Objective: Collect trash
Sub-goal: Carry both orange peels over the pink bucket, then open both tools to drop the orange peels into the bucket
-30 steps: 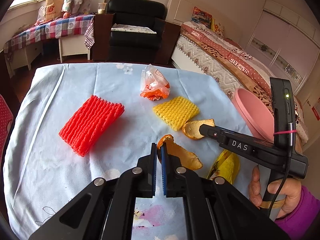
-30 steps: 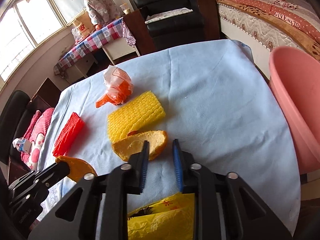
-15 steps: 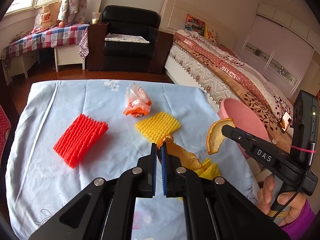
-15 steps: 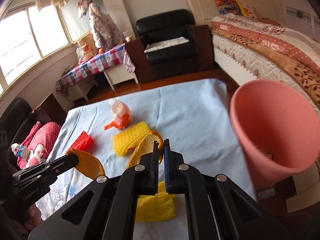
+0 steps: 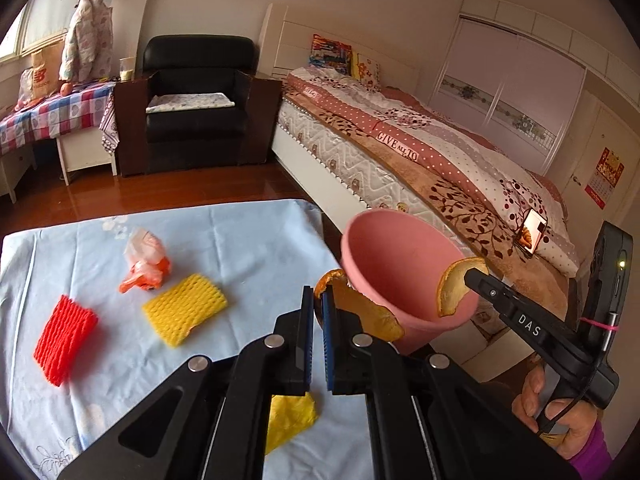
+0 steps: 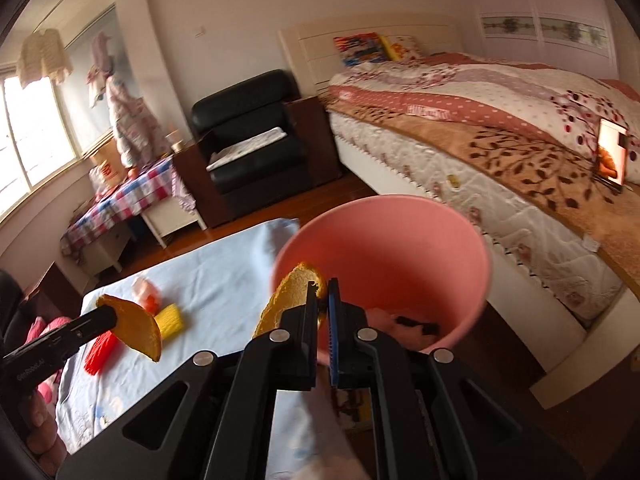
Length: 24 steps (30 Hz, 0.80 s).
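My left gripper is shut on a curled piece of orange peel, held above the blue tablecloth near its right edge. My right gripper is shut on a second orange peel, held in front of the pink bin's opening. In the left wrist view the right gripper holds its peel against the pink bin's near rim. On the cloth lie a red foam net, a yellow foam net, a crumpled orange bag and a yellow wrapper.
The bin stands off the table's right side, between table and bed. Dark scraps lie at its bottom. A lit phone rests on the bed. A black armchair and a checked side table stand beyond the table.
The right gripper closed on its peel. Both grippers rose from the cloth and swung right, carrying their peels up to the pink bin.
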{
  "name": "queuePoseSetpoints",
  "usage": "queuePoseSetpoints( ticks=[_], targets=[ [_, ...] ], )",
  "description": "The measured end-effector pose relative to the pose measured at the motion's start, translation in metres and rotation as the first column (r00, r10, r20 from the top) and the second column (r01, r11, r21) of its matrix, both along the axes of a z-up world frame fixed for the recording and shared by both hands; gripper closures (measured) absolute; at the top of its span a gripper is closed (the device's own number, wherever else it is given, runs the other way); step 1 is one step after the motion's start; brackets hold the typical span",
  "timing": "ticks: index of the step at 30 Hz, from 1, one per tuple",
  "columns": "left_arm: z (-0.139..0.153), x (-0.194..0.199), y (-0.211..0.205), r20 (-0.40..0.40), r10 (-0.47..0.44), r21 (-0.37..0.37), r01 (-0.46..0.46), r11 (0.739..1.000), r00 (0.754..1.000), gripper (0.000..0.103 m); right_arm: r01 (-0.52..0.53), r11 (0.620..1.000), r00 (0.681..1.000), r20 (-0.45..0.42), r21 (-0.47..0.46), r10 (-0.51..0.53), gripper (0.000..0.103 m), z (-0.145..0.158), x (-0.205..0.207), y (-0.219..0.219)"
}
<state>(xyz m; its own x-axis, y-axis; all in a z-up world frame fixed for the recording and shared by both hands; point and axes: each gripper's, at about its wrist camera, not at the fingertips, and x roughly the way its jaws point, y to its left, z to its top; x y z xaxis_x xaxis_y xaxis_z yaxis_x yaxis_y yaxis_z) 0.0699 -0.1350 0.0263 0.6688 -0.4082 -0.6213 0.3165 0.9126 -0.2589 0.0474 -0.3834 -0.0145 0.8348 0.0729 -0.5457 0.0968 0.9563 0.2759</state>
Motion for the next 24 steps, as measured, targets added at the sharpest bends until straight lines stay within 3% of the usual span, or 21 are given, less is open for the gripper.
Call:
queuePoseSetpoints(
  ticks=[13,22,24],
  targets=[
    [-0.023,0.043,-0.109,-0.052,-0.078,0.081,0.082,0.993,0.996,0.099,0.087,0.996,0.996,-0.018,-0.021,-0.088,0.098,-0.021,0.014,-0.052],
    [-0.044,0.059,-0.131,-0.080,-0.079,0.118,0.088,0.989,0.994,0.099,0.078,0.997,0.995,-0.056,0.015,-0.077,0.098,-0.035,0.029,-0.062],
    [-0.044,0.059,-0.131,-0.068,-0.078,0.117,0.086,0.989,0.995,0.089,0.080,0.997,0.995,-0.068,0.019,-0.078,0.098,-0.037,0.031,-0.063]
  ],
)
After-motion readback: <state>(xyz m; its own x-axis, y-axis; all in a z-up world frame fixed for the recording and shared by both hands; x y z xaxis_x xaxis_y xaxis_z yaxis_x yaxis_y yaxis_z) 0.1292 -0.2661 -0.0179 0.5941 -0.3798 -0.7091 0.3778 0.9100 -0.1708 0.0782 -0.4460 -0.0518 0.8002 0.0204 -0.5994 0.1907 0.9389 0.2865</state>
